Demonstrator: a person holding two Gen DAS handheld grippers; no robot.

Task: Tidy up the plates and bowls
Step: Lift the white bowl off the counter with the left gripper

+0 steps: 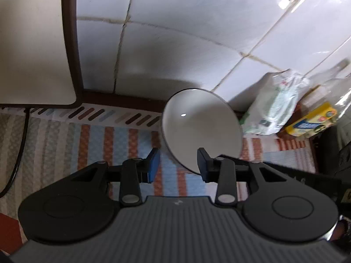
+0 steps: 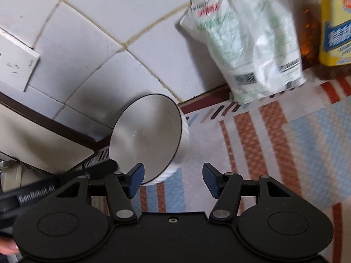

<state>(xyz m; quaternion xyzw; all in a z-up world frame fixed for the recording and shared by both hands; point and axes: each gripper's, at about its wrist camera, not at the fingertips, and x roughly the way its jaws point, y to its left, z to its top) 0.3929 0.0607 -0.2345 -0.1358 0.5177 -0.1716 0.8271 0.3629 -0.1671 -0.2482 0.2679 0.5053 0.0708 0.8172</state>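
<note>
A white bowl [image 1: 201,127] with a thin dark rim hangs tilted over the striped mat [image 1: 65,144], its mouth turned towards the camera. My left gripper [image 1: 177,166] is shut on its lower wall, the right pad inside the rim and the left pad on the outside. In the right wrist view the same bowl [image 2: 147,131] sits left of centre, with the left gripper's finger [image 2: 103,168] reaching it from the lower left. My right gripper [image 2: 173,179] stands open; its left finger is close to the bowl's lower rim and its pads press on nothing.
A white and green packet [image 2: 248,43] leans on the tiled wall, with an amber bottle [image 2: 309,32] and a yellow box [image 2: 335,32] beside it. A white panel in a brown frame [image 1: 33,43] fills the left. A wall socket [image 2: 15,63] sits above it. A black cable [image 1: 19,153] crosses the mat.
</note>
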